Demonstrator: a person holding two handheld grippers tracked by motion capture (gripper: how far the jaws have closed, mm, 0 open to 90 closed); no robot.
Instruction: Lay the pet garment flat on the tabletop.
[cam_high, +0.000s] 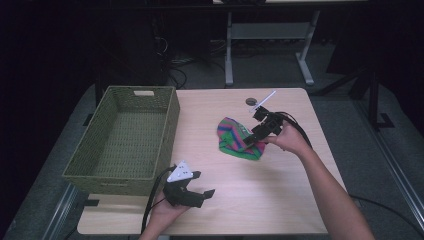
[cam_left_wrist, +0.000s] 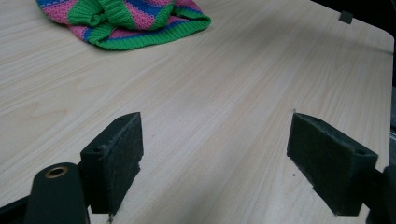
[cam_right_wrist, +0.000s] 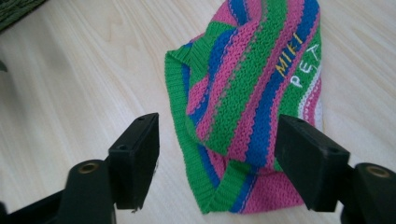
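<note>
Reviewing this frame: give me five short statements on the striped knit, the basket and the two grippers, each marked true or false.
1. The striped knit lies inside the woven basket. False: it lies on the table, to the right of the basket.
2. The right gripper has its jaws apart with the knit's edge between them. True.
3. The left gripper is clamped on the knit. False: its jaws stand open over bare tabletop, with the knit farther off.
4. The knit bears stitched letters. True.
5. The basket is full of clothes. False: its woven bottom shows bare in the high view.
</note>
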